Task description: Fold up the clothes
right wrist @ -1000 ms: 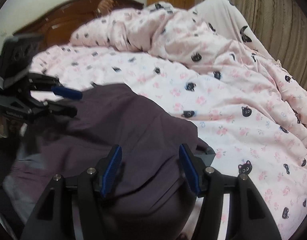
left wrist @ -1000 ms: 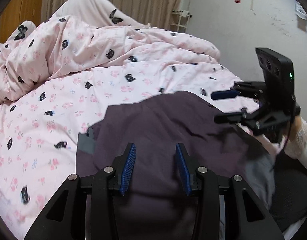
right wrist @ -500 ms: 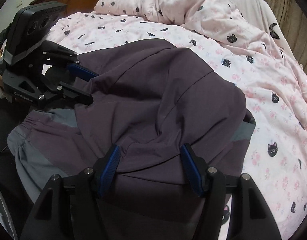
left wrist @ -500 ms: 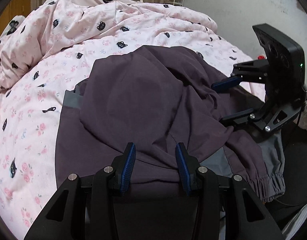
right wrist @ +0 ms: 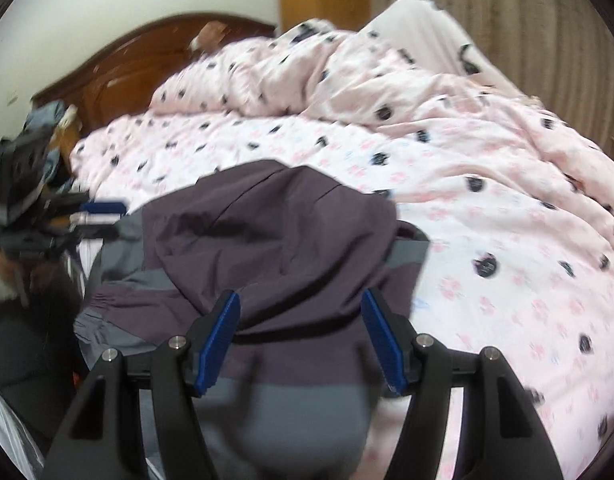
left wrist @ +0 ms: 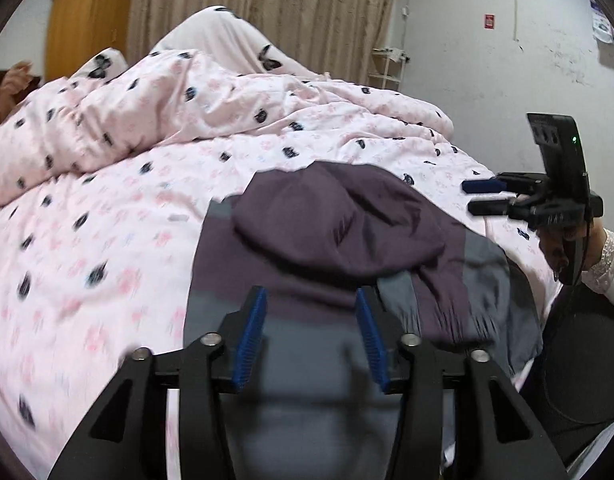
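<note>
A dark purple and grey garment (left wrist: 339, 224) lies bunched at the near edge of the bed, its purple part folded over the grey panels (right wrist: 275, 232). My left gripper (left wrist: 311, 300) hovers over its near grey part with the jaws opening; nothing is pinched between the blue pads (left wrist: 251, 336). It shows at the far left of the right wrist view (right wrist: 103, 218). My right gripper (right wrist: 301, 300) stands open above the garment's near edge. In the left wrist view it hangs to the right of the garment (left wrist: 487, 198), holding nothing.
A rumpled pink duvet (left wrist: 187, 120) with black cat prints is heaped on the far half of the bed. A wooden headboard (right wrist: 119, 76) stands at the back left. A hand in a lace sleeve (left wrist: 603, 256) holds the right gripper above a dark round seat (left wrist: 587, 360).
Both grippers have drawn back from the garment and both views have tilted up. The garment now lies further off in a more compact heap. The left jaws stand wider apart.
</note>
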The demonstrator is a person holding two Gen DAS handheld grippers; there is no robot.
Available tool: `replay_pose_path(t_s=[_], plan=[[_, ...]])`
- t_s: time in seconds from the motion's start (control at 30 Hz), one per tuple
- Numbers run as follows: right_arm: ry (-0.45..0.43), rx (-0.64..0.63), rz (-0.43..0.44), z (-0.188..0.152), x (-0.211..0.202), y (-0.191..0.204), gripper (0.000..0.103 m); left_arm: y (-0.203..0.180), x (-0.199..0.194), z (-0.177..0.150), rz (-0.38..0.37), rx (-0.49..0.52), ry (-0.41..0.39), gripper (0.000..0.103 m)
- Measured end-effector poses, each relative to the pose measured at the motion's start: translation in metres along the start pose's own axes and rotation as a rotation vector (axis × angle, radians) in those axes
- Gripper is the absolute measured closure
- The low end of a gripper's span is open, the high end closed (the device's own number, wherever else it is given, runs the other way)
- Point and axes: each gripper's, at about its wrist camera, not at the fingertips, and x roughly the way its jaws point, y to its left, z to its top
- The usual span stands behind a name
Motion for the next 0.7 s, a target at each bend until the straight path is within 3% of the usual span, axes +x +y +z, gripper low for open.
replay_pose_path(t_s=[0.17, 0.47, 0.7], plan=[[-0.058, 0.081, -0.032, -0.014, -0.035, 0.001, 0.025, 0.001, -0.028, -0.034, 0.002, -0.073, 0.002, 0.039], [-0.022, 0.143, -0.044, -0.055, -0.066, 0.015, 0.021, 0.021, -0.047, -0.082, -0.052, -0.226, 0.067, 0.038], [0.025, 0.224, -0.05, -0.081, -0.074, 0.017, 0.021, 0.039, -0.047, -0.098, -0.098, -0.324, 0.103, 0.038]])
